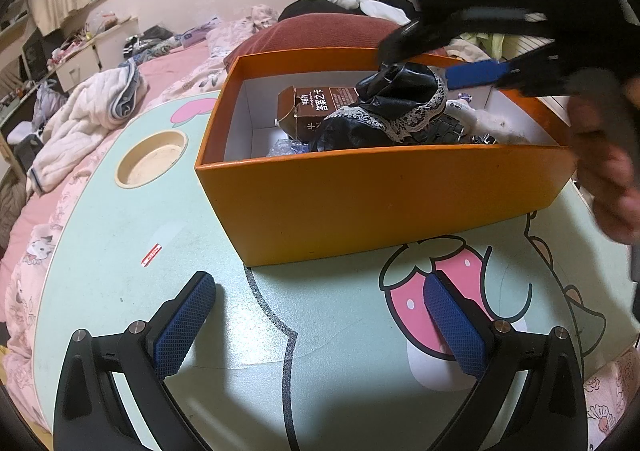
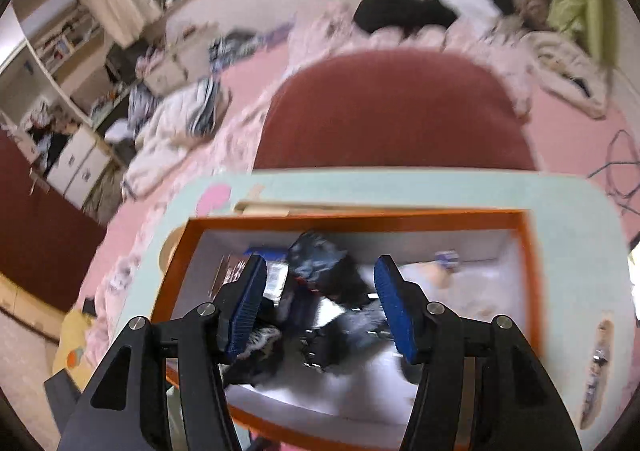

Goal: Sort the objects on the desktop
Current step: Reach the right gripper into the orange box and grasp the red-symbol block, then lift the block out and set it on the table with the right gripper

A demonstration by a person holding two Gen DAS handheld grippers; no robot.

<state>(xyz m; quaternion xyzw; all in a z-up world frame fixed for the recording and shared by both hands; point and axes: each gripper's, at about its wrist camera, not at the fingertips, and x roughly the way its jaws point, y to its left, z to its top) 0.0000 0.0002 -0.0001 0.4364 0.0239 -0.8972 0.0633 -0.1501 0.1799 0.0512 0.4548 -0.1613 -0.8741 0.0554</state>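
Sitting on a bed (image 1: 168,67) with pink bedding: mint-green lap table (image 1: 120,251) with cartoon print and a round cup recess (image 1: 152,165) at its far-left part. A dark red cushion (image 2: 392,107) lies just behind the table.

Orange cardboard box (image 1: 360,195), white inside, stands on the table's far half, lid off. Inside it: brown carton with white lettering (image 1: 316,107) leaning against the pile, black glossy fabric with lace trim (image 1: 400,99) bunched on top, something white and fluffy (image 1: 496,121) at the right end, crumpled clear plastic (image 1: 288,147) at the bottom. Other bits too blurred to name.

Left gripper (image 1: 320,327) hangs over bare tabletop just short of the box's near wall, jaws wide, nothing between the pads.

Right gripper (image 2: 320,307) is above the box interior, over the black fabric, jaws about half apart, pads not pressing on anything; view is motion-blurred. The hand (image 1: 612,171) carrying it shows at the right edge of the left view.
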